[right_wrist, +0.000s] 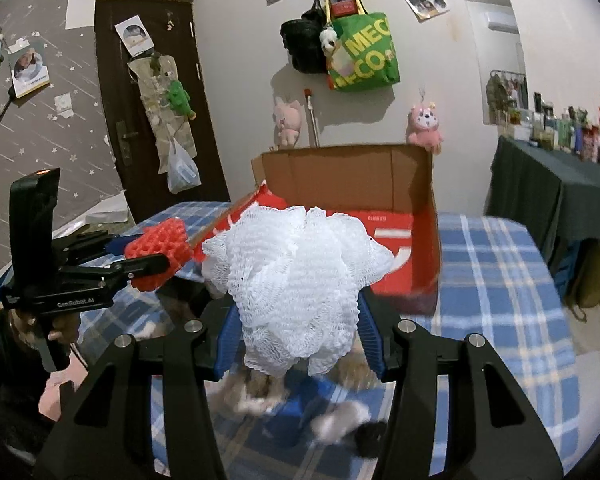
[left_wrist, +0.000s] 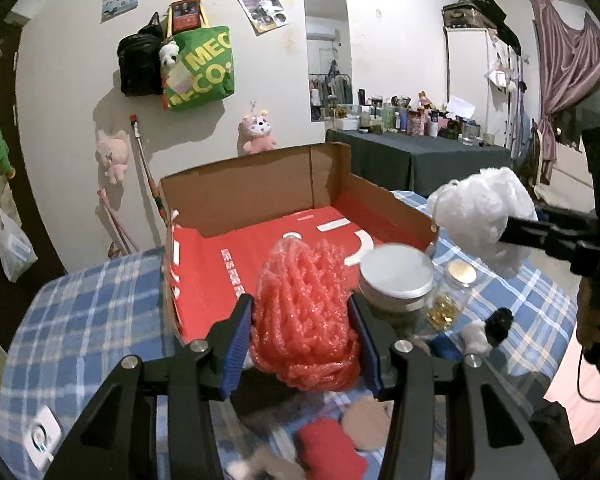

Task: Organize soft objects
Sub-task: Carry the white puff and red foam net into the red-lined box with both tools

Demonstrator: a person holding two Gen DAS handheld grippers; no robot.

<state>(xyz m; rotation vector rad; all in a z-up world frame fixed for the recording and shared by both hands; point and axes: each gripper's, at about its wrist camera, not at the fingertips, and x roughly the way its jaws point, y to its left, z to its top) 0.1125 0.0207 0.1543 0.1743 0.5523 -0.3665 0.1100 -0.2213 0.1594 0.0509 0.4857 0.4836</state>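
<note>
Above checked cloth [left_wrist: 100, 288], left gripper [left_wrist: 300, 344] pinches upright red mesh puff [left_wrist: 304, 320]; right gripper [right_wrist: 298, 332] pinches upright white puff [right_wrist: 300, 280].

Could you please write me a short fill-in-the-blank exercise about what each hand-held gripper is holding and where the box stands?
1. The left hand-held gripper is closed on a mesh sponge coloured ____.
2. The right hand-held gripper holds a mesh sponge coloured ____.
3. The open cardboard box has a ____ floor inside.
4. The box stands on a blue ____ cloth.

Missing words: red; white; red; checked
</note>
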